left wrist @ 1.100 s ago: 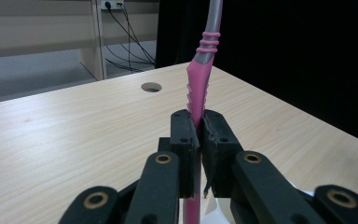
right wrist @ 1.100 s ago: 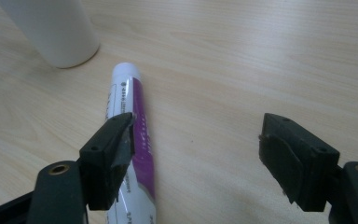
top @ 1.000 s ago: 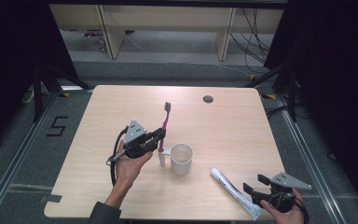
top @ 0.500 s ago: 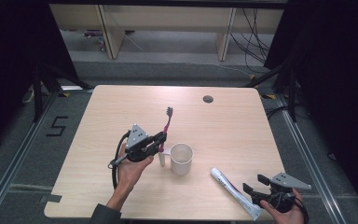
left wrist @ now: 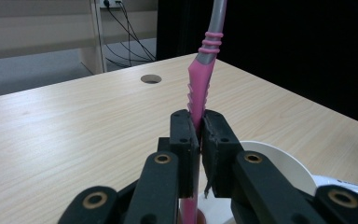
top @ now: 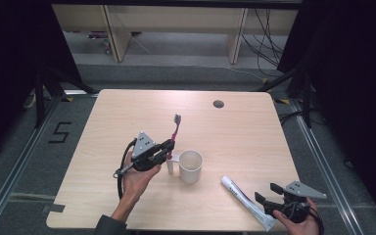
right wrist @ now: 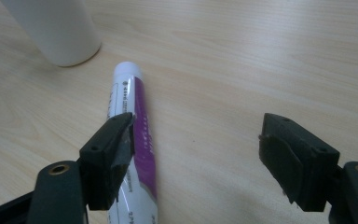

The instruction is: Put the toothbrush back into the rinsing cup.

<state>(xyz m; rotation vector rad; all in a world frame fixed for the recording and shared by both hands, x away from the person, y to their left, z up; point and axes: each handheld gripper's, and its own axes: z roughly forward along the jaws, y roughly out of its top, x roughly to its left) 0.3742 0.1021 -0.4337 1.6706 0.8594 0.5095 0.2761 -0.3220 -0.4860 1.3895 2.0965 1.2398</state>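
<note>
My left gripper [top: 168,145] [left wrist: 195,123] is shut on the handle of a pink and grey toothbrush [top: 174,134] [left wrist: 200,79], which stands almost upright, bristles up, just left of a white mug [top: 190,166] [left wrist: 279,163]. A white and purple toothpaste tube [top: 245,200] [right wrist: 133,135] lies flat on the wooden table [top: 225,127] at the front right. My right gripper [top: 267,193] [right wrist: 196,144] is open near the table's front right corner. Its left jaw hangs over the tube; the right jaw is over bare wood.
A round cable hole [top: 219,104] [left wrist: 151,79] sits in the table's far side. Wooden bench legs and loose cables stand on the floor beyond the table. A strip of dark tape [top: 58,207] marks the front left edge.
My left gripper has tipped the toothbrush more upright and shifted slightly toward the mug. The right gripper has stayed where it was.
</note>
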